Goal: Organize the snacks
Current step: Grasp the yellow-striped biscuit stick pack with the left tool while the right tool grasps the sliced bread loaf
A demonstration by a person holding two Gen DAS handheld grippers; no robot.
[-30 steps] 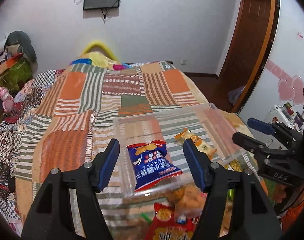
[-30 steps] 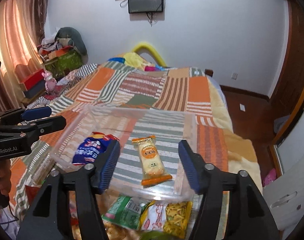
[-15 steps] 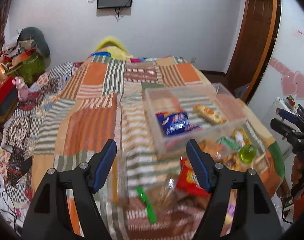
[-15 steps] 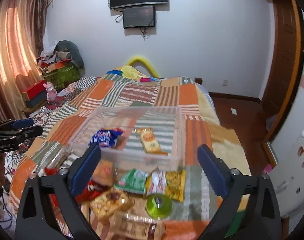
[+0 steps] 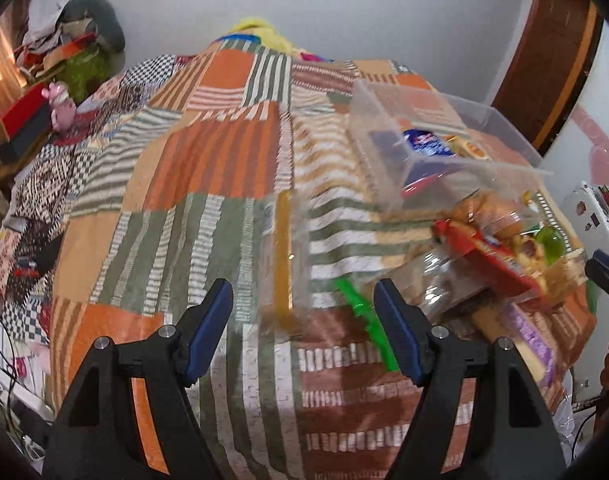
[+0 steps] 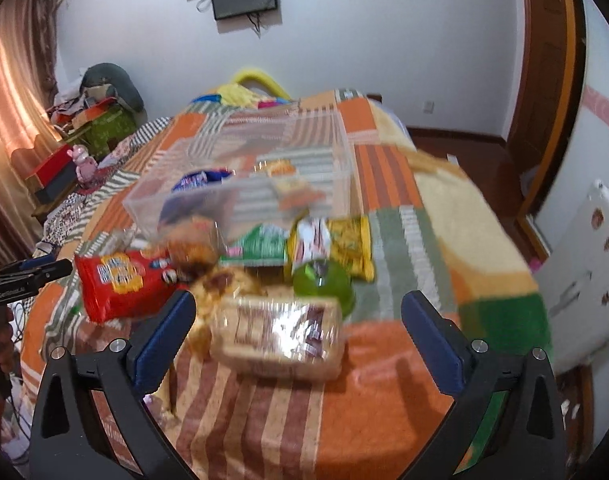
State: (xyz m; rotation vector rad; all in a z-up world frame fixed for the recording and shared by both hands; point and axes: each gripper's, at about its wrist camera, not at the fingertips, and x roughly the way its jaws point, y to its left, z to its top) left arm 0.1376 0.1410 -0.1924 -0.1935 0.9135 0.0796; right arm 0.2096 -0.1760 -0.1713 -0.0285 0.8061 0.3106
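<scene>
A clear plastic bin stands on the bed and holds a blue packet and an orange packet. In front of it lies a pile: a red packet, a green packet, a yellow packet, a green jelly cup. My right gripper hangs above the bed with its jaws opening wide; a clear-wrapped biscuit pack lies between them, untouched. My left gripper is open over a clear packet with a yellow stick, beside a green stick.
The patchwork bedspread covers the whole bed, which drops off at its near and right edges. A white cabinet and a wooden door are at the right. Boxes and clutter are piled at the left wall.
Both grippers pulled back from over the bin and sank toward the near end of the bed. The right jaws spread much wider. The left gripper swung left, off the bin.
</scene>
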